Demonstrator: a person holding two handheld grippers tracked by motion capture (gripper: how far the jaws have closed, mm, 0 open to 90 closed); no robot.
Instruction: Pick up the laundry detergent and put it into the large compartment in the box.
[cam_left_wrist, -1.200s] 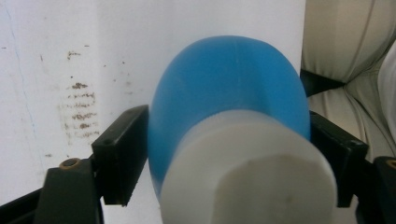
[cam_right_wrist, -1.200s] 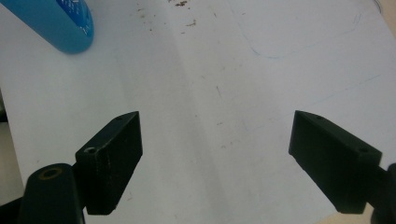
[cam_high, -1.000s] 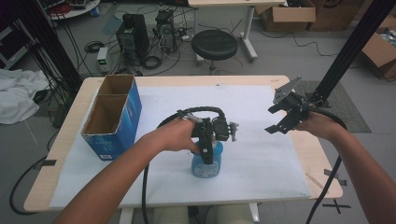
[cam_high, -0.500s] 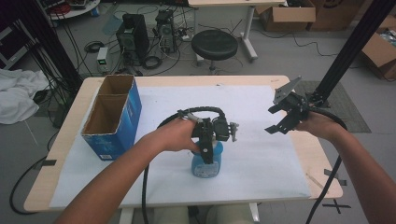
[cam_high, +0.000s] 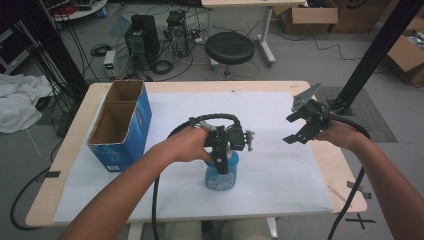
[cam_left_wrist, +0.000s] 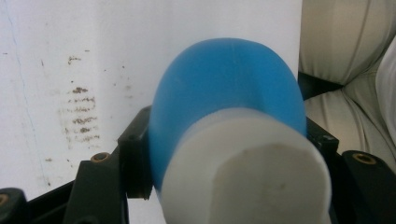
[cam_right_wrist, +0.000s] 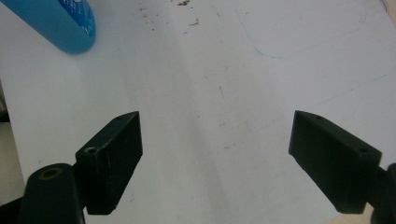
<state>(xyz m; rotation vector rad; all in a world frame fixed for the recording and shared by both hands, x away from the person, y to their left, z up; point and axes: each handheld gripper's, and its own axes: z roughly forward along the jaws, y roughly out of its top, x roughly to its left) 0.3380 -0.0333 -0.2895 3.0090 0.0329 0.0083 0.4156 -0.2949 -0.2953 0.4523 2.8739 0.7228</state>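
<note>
- Near the front middle of the table (cam_high: 320, 165), on its white paper cover (cam_high: 280, 115), a blue bottle (cam_high: 220, 175) stood upright, its white cap facing the left gripper's camera.
- From above, the left gripper (cam_high: 220, 161) pointed down at the bottle, with the person's left hand (cam_high: 185, 145) wrapped round its body.
- Its fingers (cam_left_wrist: 133, 158) had just been closing; in the left gripper view they sat against both sides of the bottle's (cam_left_wrist: 224, 93) blue body just below the white cap (cam_left_wrist: 247, 172), holding it.
- Over the right part of the table, well apart from the bottle, the right gripper (cam_high: 300, 125) hung in the air in the person's right hand (cam_high: 342, 134).
- Its fingers (cam_right_wrist: 112, 158) stood wide apart with nothing between them, and beneath them lay bare white paper marked with small brown specks.
- At the top left corner of the right gripper view a part of the blue bottle (cam_right_wrist: 60, 23) showed.
- On the left side of the table, well apart from the bottle, stood an open blue cardboard box (cam_high: 125, 125) with two compartments.
</note>
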